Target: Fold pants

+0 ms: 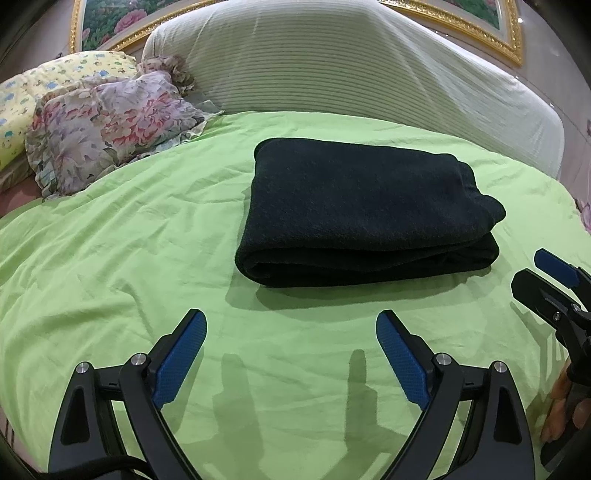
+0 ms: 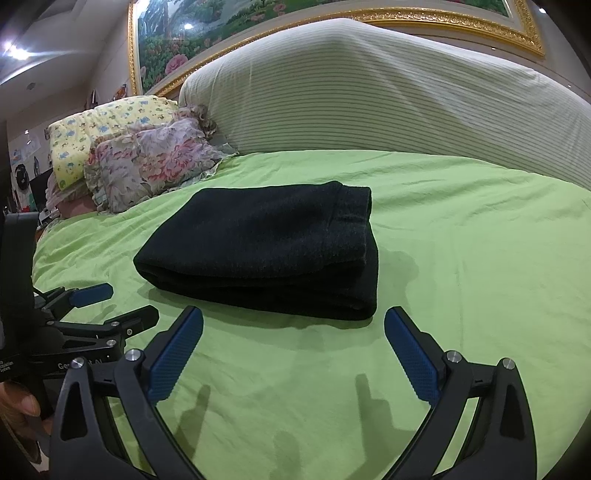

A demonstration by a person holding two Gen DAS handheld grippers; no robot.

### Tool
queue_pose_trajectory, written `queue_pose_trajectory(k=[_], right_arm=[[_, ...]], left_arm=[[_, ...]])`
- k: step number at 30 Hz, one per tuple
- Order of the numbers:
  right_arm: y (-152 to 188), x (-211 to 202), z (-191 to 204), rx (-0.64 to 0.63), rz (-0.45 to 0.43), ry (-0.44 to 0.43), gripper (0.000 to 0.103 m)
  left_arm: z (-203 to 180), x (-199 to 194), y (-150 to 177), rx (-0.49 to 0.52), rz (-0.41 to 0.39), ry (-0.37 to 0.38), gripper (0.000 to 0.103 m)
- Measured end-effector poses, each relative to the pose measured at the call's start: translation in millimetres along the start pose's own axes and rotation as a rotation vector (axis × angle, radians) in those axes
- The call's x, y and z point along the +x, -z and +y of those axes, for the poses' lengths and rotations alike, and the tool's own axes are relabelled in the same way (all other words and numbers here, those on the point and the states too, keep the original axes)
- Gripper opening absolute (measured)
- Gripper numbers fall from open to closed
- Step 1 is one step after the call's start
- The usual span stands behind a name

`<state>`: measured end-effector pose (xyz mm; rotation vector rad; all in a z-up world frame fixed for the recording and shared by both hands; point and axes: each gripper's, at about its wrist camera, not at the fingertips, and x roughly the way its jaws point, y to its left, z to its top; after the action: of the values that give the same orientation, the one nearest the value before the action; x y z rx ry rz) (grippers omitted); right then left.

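The black pants lie folded into a thick rectangular bundle on the green bed sheet. They also show in the right wrist view, with the waistband edge at the right. My left gripper is open and empty, just short of the bundle's near edge. My right gripper is open and empty, just short of the bundle's near right corner. The right gripper also shows at the right edge of the left wrist view. The left gripper shows at the left of the right wrist view.
A large striped whitish cushion leans behind the pants. A floral pillow and a yellow patterned pillow lie at the back left. A gold-framed painting hangs above.
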<state>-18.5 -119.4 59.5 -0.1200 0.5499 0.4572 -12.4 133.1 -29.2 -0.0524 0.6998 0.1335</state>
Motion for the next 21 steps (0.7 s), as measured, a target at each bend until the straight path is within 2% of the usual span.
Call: queue_pose_trajectory(k=[21], right_arm=[[0.2,0.5,0.7,-0.004,0.001,0.000,0.099]], left_arm=[[0.7,-2.3,-1.8,-0.004,-0.012,0.009,0.095]])
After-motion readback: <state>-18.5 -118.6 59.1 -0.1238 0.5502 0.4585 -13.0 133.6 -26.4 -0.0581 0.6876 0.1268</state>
